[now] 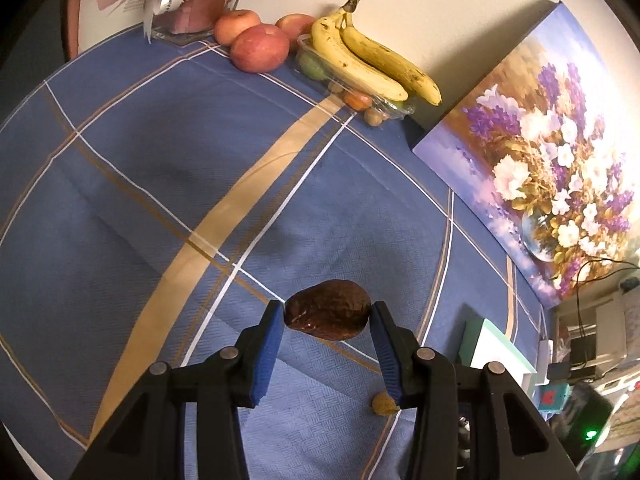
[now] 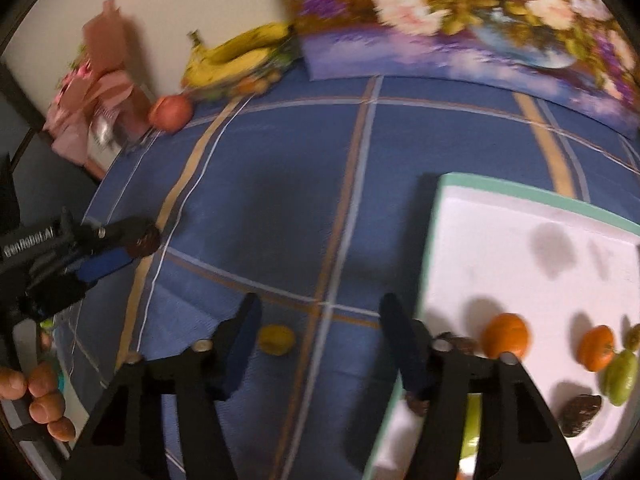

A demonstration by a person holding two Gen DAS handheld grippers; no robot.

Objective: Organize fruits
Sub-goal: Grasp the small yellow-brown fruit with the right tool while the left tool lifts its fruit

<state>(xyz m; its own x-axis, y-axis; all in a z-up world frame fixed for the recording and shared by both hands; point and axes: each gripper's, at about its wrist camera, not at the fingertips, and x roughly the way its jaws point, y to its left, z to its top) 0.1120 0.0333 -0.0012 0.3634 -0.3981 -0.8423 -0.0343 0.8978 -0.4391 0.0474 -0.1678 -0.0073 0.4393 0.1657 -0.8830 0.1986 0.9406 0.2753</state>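
Tray lower right already holds oranges, dates, green fruit. Left gripper clamped on brown date, lower centre. Right gripper spread, empty. Small yellow fruit, apples, bananas upper centre still unsorted.

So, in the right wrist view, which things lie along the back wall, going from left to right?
Pink wrapped gift bundle → round red apple → bunch of yellow bananas resting over a clear plastic tray of small fruits → flower painting on canvas.
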